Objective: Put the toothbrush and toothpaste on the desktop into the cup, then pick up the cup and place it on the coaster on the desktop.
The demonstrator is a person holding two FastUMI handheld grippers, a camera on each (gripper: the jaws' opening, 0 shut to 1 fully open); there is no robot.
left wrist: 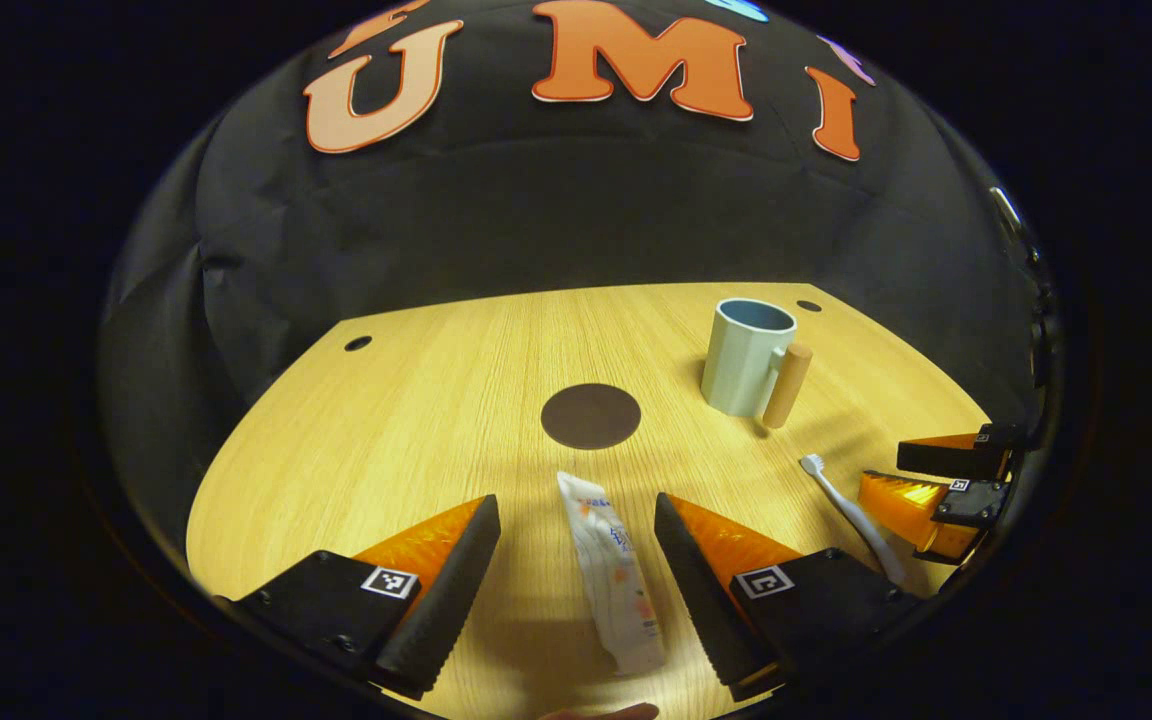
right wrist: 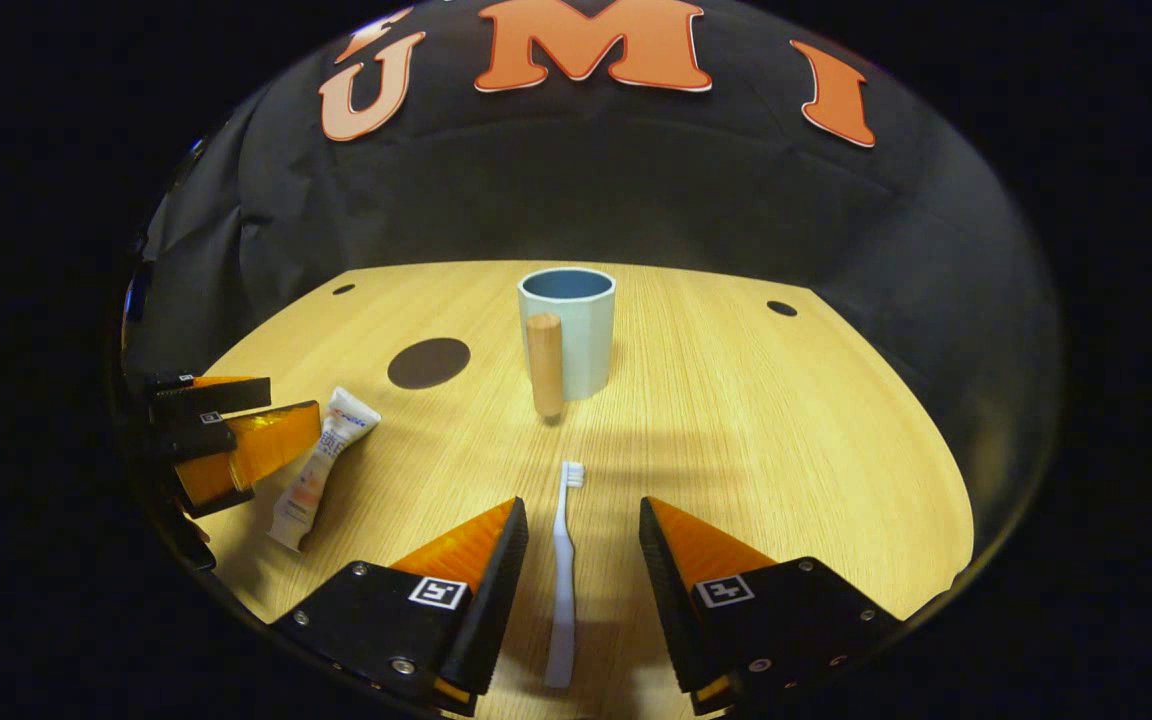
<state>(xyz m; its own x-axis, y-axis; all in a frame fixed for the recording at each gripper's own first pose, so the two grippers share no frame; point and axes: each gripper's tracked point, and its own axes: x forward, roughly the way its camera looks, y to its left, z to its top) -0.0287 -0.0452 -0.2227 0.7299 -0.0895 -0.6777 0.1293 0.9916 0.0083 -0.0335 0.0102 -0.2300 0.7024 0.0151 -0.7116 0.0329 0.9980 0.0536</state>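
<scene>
Toothpaste [left wrist: 608, 570] btwn open left fingers [left wrist: 456, 570], toothbrush [right wrist: 563, 580] btwn right

R gripper [right wrist: 576, 545] open astride toothbrush [right wrist: 563, 580], cup [right wrist: 576, 335] ahead.

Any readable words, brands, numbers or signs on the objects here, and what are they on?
Toothpaste: printed label, too blurred to read.
Left claw and right claw: square coded markers, no letters.
Cup, toothbrush, coaster: no text.

Light wooden desktop [left wrist: 416, 420], black cloth wall [left wrist: 556, 200] behind.
</scene>
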